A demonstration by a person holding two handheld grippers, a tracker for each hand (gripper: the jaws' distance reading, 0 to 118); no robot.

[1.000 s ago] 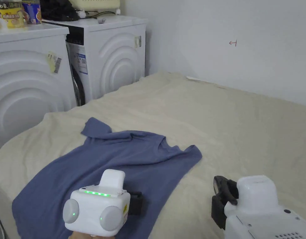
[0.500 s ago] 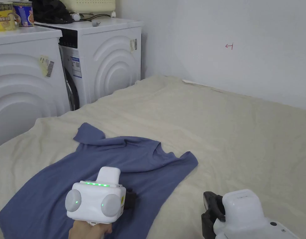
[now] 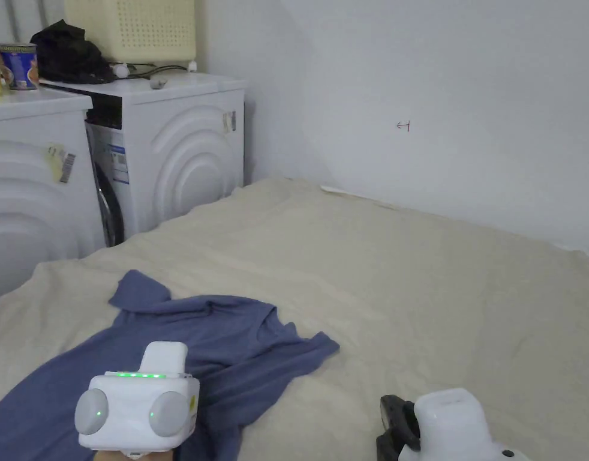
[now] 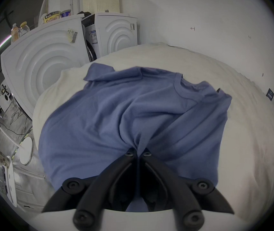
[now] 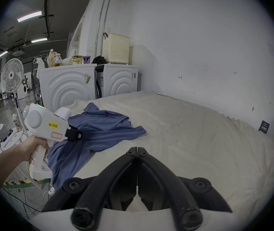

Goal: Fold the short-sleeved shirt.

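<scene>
Blue shirt, one, pinched by the left gripper on the bed; right gripper beside it, closed, empty; two washers.

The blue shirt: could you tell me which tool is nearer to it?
Left. The left tool is shut on the blue shirt; the right tool is shut, over bare bedding beside it.

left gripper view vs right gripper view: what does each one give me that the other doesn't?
Left gripper view: the left gripper from its own camera, jaws shut on a pinch of the blue shirt, and the neckline up close. Right gripper view: the right gripper, jaws shut on nothing, over the cream bedsheet, plus the hand holding the left gripper, and a standing fan. Both: shirt, bedsheet, two washing machines.
</scene>
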